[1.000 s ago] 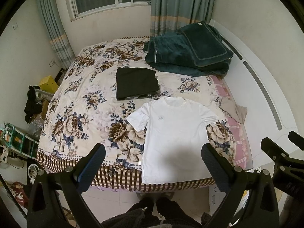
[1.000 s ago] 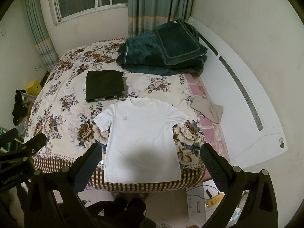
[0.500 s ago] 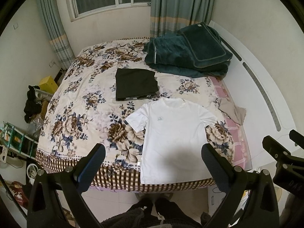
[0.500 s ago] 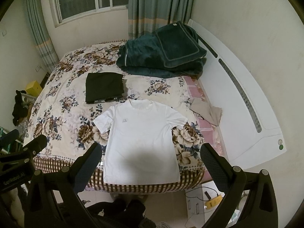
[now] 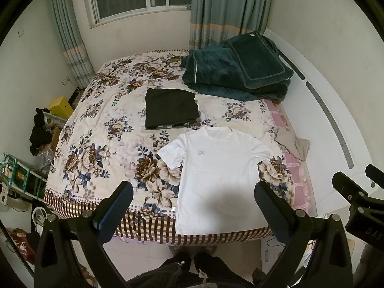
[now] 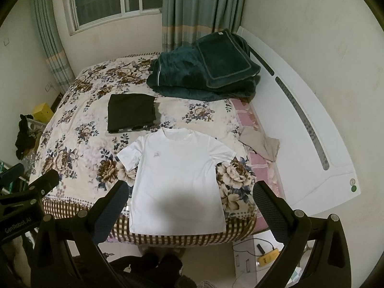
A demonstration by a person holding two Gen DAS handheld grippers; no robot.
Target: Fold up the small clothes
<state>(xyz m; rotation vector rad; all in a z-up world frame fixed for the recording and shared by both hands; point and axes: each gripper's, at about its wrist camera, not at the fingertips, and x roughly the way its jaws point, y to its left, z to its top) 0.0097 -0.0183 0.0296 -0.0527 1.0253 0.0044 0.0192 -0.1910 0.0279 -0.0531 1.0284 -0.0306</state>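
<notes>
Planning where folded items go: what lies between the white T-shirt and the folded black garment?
Only bare floral bedspread separates white T-shirt and black garment, in both views.

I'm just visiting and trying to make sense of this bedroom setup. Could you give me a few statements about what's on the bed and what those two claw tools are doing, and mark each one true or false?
1. The white T-shirt lies spread flat near the foot edge of the bed. True.
2. The left gripper is clamped on the shirt's hem. False: it is open and holds nothing.
3. A folded dark garment lies beyond the shirt's collar. True.
4. The dark green blanket covers the white shirt. False: it is piled at the far corner, apart from the shirt.
5. The right gripper is open. True.
</notes>
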